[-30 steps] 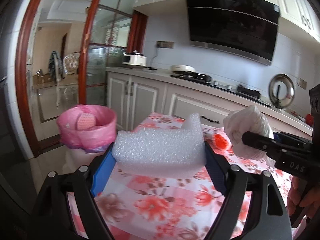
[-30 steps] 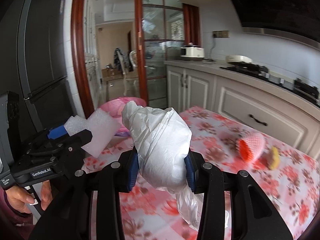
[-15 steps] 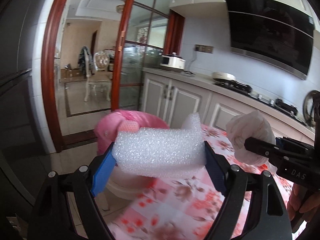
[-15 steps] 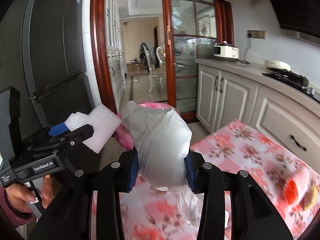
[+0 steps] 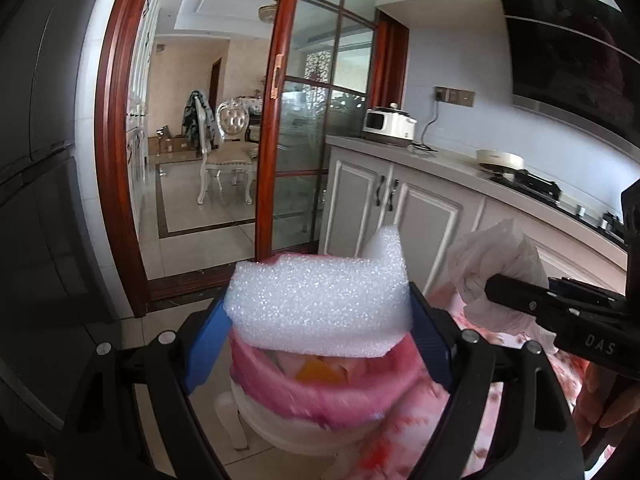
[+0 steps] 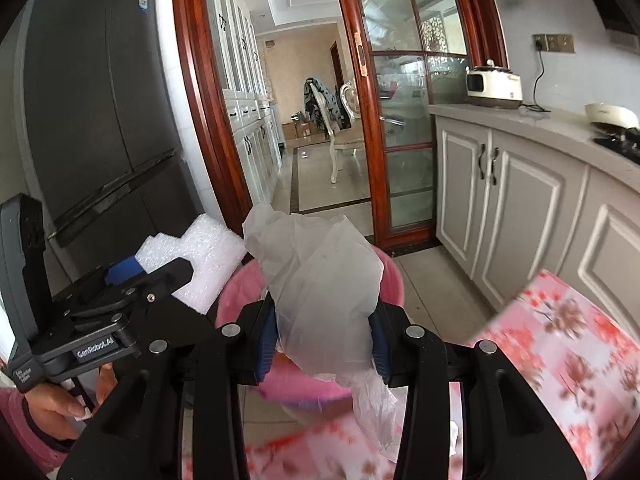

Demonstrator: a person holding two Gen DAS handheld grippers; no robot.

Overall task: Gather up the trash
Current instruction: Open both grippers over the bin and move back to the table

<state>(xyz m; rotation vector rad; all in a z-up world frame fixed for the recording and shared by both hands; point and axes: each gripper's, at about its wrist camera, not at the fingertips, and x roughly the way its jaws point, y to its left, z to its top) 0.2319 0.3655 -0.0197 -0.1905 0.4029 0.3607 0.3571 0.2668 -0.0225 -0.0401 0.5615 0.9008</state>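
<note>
White foam block (image 5: 320, 304), pale translucent plastic bag (image 6: 324, 300).
Bin liner (image 5: 320, 396) pink; tablecloth (image 6: 568, 344) pink with red floral print; door frame (image 5: 116, 160) red-brown.

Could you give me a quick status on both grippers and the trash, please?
Left gripper shut on foam block. Right gripper shut on plastic bag. Both over the pink-lined bin. Nothing in the way.

Blurred tablecloth (image 6: 568, 352); bin (image 5: 320, 396) half hidden.
</note>
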